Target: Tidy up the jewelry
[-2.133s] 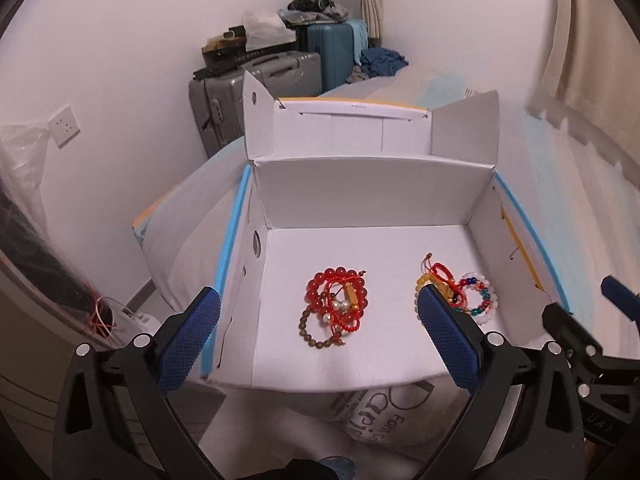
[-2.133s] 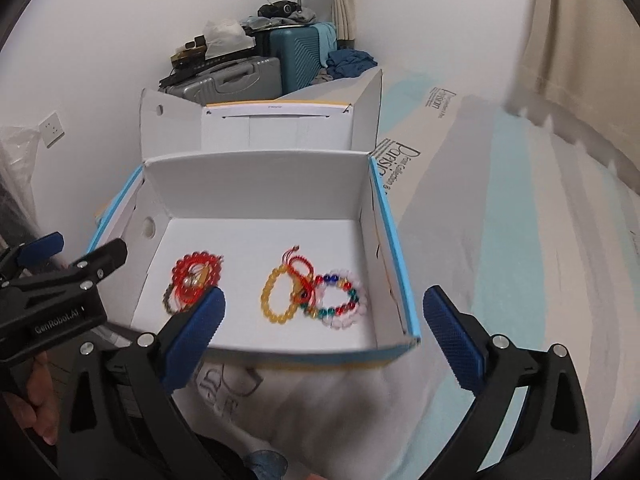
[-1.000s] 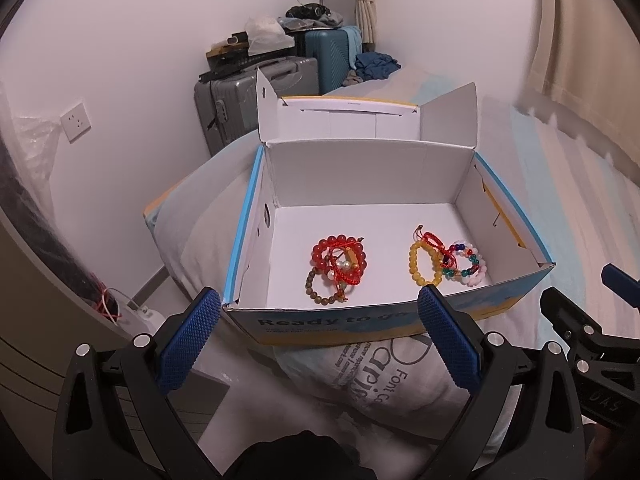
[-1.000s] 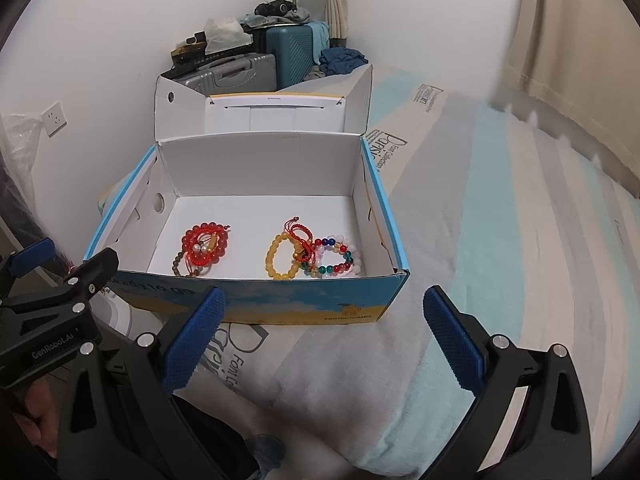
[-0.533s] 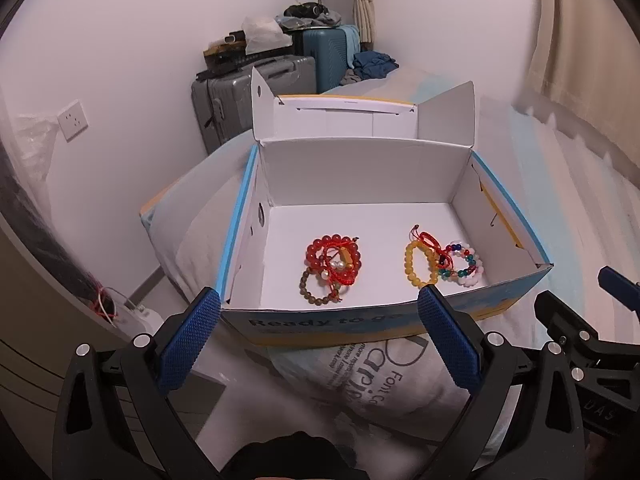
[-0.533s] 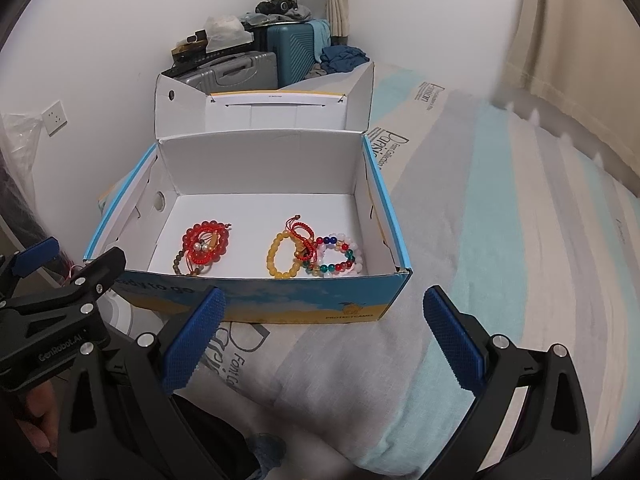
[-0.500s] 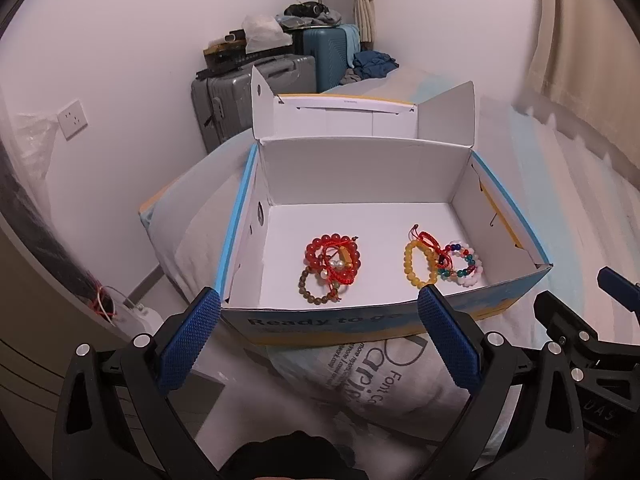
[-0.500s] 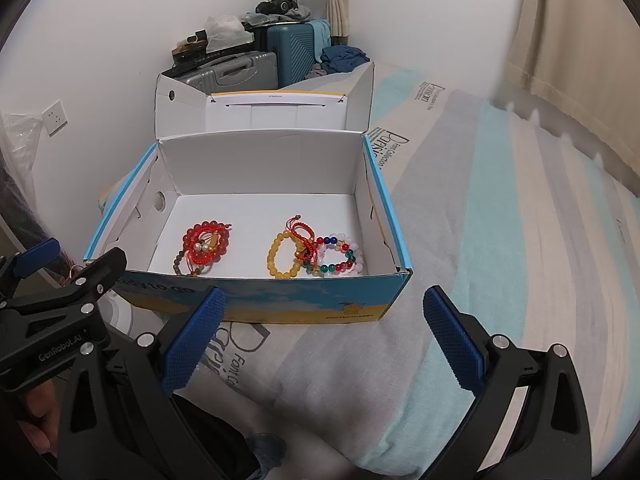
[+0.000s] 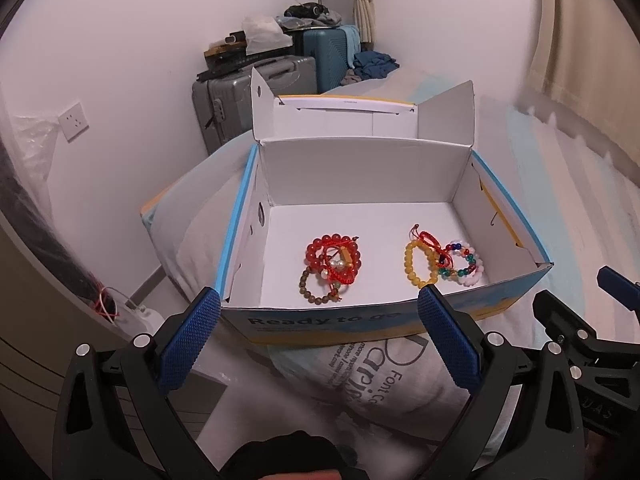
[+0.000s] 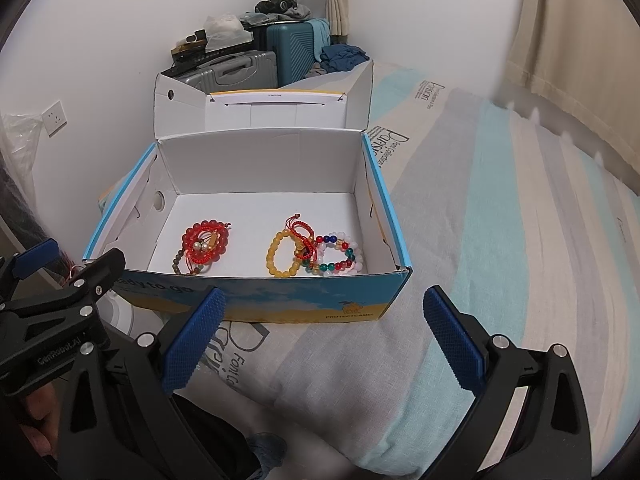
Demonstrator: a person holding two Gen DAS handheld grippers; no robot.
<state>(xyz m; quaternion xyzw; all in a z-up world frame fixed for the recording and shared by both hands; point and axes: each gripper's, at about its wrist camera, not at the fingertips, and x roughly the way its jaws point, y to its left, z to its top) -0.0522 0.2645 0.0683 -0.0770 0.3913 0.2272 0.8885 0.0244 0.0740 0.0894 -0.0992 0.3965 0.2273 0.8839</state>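
An open white cardboard box (image 9: 360, 172) (image 10: 260, 160) with blue edges sits on the bed. Inside on the left lies a pile of red, brown and pearl bead bracelets (image 9: 332, 260) (image 10: 204, 244). On the right lie a yellow bead bracelet (image 9: 414, 264) (image 10: 280, 256), a red cord bracelet (image 9: 430, 240) (image 10: 300, 236) and a multicoloured bead bracelet (image 9: 464, 264) (image 10: 340, 256). My left gripper (image 9: 318, 336) is open and empty in front of the box's near wall. My right gripper (image 10: 320, 332) is open and empty, also in front of the box.
The box rests on a pillow (image 9: 380, 376) on a striped bedspread (image 10: 500, 240). Grey (image 9: 248, 84) and teal (image 10: 292, 48) suitcases with clutter stand behind against the wall. A curtain (image 10: 580, 40) hangs at the right. A wall socket (image 9: 74, 120) is at the left.
Both grippers have pulled back from over the box to in front of its near wall, then held almost still. The jewelry has not moved.
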